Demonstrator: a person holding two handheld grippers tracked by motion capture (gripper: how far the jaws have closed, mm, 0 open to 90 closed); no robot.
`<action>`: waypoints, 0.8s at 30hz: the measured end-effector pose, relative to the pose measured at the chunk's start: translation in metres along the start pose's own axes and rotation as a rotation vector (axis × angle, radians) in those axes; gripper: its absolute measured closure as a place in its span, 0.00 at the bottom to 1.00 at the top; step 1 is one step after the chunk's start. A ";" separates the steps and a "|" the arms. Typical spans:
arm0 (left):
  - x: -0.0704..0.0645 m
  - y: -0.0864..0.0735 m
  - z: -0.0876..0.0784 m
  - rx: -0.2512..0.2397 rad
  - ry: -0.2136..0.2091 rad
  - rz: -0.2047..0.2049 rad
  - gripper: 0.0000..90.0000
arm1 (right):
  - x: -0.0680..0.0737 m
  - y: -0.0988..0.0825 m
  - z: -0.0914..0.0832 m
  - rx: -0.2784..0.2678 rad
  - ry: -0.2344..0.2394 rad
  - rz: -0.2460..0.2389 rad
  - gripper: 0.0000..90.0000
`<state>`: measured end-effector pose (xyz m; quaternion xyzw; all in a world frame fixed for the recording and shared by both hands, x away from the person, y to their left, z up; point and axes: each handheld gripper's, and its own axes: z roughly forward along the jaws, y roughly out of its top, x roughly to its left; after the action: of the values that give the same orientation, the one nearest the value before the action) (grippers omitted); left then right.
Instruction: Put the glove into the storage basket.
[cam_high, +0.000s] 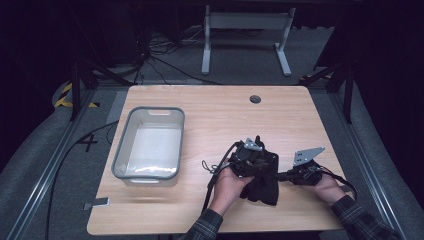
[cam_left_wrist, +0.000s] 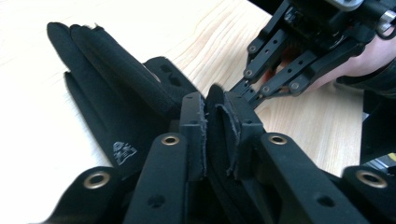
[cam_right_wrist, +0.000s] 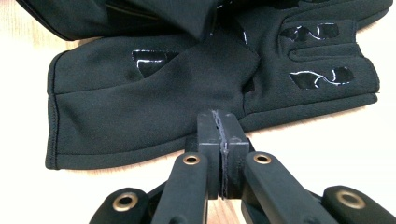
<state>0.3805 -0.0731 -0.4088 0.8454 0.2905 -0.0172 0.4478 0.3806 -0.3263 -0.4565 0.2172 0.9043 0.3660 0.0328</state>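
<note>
Lying near the front edge of the bench (cam_high: 210, 107), the black glove (cam_high: 263, 182) stretches its long axis away from the person, fingers pointing toward the far side. The left claw (cam_left_wrist: 215, 135) sits right on it, pinching a fold of the fabric between its pads. The right claw (cam_right_wrist: 219, 140) rests just beside the glove's edge, jaws pressed together on nothing. Soft matte fleece, with glossy grip patches on the palm; limp, it will drape when lifted.
</note>
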 end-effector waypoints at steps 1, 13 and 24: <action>-0.001 0.001 0.002 -0.005 -0.003 0.000 0.87 | 0.000 0.000 0.000 0.000 0.000 0.000 1.00; -0.004 0.003 0.005 -0.021 -0.017 0.009 0.90 | -0.002 -0.003 -0.013 -0.017 -0.039 0.009 1.00; -0.008 -0.010 -0.004 -0.004 -0.027 0.029 0.99 | -0.018 -0.028 -0.040 -0.063 -0.128 0.090 0.69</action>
<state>0.3680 -0.0694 -0.4121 0.8484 0.2723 -0.0213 0.4535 0.3779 -0.3772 -0.4478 0.2792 0.8778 0.3808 0.0810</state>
